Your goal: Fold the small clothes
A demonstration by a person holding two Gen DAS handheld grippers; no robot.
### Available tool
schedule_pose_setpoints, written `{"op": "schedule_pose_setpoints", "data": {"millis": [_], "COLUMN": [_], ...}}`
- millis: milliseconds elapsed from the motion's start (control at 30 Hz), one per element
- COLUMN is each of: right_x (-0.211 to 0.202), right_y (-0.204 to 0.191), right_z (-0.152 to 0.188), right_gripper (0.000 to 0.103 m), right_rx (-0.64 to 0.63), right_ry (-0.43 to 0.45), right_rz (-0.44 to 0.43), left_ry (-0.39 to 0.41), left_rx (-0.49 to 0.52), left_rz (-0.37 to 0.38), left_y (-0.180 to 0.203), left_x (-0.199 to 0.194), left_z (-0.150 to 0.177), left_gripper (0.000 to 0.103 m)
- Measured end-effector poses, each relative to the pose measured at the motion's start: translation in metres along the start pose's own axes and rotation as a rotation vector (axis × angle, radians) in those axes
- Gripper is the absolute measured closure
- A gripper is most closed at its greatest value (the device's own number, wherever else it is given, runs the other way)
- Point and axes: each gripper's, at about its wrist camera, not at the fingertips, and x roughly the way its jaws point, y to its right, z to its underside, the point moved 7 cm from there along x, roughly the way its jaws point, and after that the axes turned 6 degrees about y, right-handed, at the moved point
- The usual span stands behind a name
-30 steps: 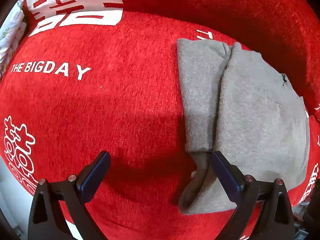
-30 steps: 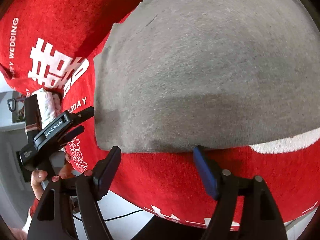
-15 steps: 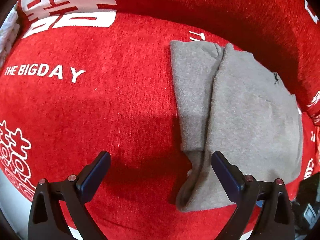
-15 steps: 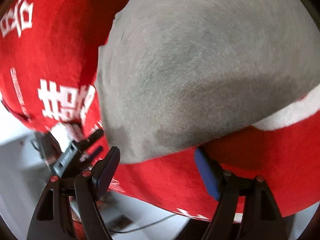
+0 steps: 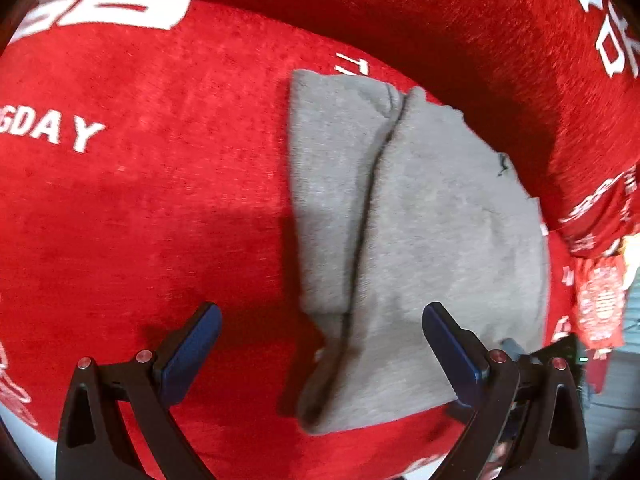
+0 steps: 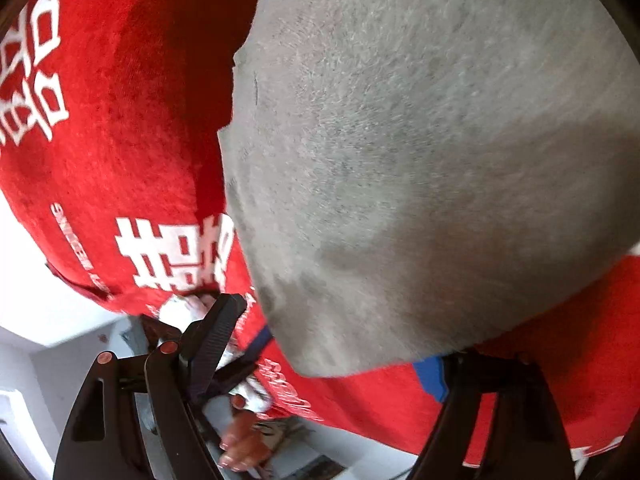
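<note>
A grey garment (image 5: 420, 240) lies folded lengthwise on a red cloth-covered surface (image 5: 140, 220), with one flap lapped over the other along a central seam. My left gripper (image 5: 320, 340) is open and empty, its fingers straddling the garment's near left end just above it. In the right wrist view the same grey garment (image 6: 420, 160) fills most of the frame. My right gripper (image 6: 332, 344) is open and empty at the garment's near corner, with the cloth edge between its fingers.
The red cloth carries white lettering (image 5: 60, 132) and white symbols (image 6: 176, 256). A raised red back cushion (image 5: 480, 32) runs behind the garment. The surface's edge drops to a white floor (image 6: 48, 320) at the left. The left gripper (image 6: 224, 356) and the hand holding it show below.
Both grippers stay open. The left camera has shifted left and slightly closer over the garment's near end. The right gripper has tilted and moved toward the garment's near corner.
</note>
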Motion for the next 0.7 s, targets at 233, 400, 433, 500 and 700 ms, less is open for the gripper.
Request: {"op": "schedule_pose_setpoints", "data": {"millis": [233,400,433,500,700], "right_x": [-0.014,-0.026,-0.026,-0.025,-0.024], "right_y": [-0.037,-0.060,-0.060,-0.057,-0.021], "right_z": [-0.008,-0.006,-0.005,-0.002,0.013], "right_gripper": [0.094,0.094,0.094,0.094,0.090], "right_rx": [-0.078,-0.151,-0.157,-0.184,-0.289], "right_ry": [-0.035,-0.071,-0.075,-0.093,-0.191], "right_rz": [-0.133,-0.163,-0.159,-0.136,0.153], "left_ry": [-0.075,-0.119,-0.121,-0.119,-0.087], "left_rx": [-0.073,-0.072,-0.067,-0.028,0.110], "left_rz": [0.189,0.267,0.271,0.267,0.067], "left_y": [0.013,0.039,0.044,0.061,0.080], "left_x": [0.013,0.028,0.031,0.036,0.053], "left_z": [-0.012,-0.025,-0.028,-0.034,-0.039], "left_gripper": [0.003,0.003,0.003,0.003,0.031]}}
